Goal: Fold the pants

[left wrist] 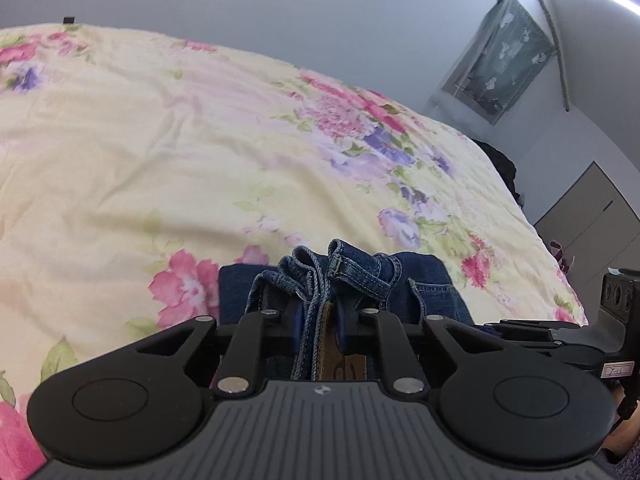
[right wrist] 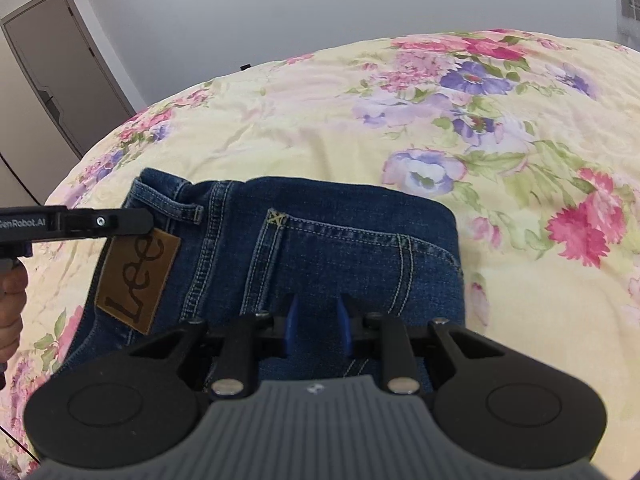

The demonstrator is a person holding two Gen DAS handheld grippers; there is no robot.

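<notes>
**Waistband pinched on the left, right side about to bite**

I have the dark blue denim jeans [right wrist: 304, 248] lying on the bed, on its pale yellow quilt printed with pink and purple flowers [right wrist: 304, 128], near the closest edge. They look already doubled into a compact block, with the back pocket and the brown leather brand patch [right wrist: 138, 280] facing up.

My left hand-held gripper [left wrist: 318, 320] is narrowed down on the bunched waistband; from its own camera I see denim seams, a belt loop and the patch's edge squeezed between the blue pads [left wrist: 297, 322], so I read that as a firm hold. In the right wrist view that same tool comes in from the left, its tip at the patch corner, with the person's hand [right wrist: 12, 312] behind it.

My right hand-held gripper [right wrist: 316, 324] is also narrow, poised over the near part of the jeans below the pocket. Cloth shows between and beneath its pads, but I cannot tell whether they actually press on a fold or merely sit above flat fabric.

I judge this as the grasping step before another fold. Next I would need the right side to catch a real layer, then both raised together and carried over evenly so the block does not skew.

No containers are in view.
</notes>
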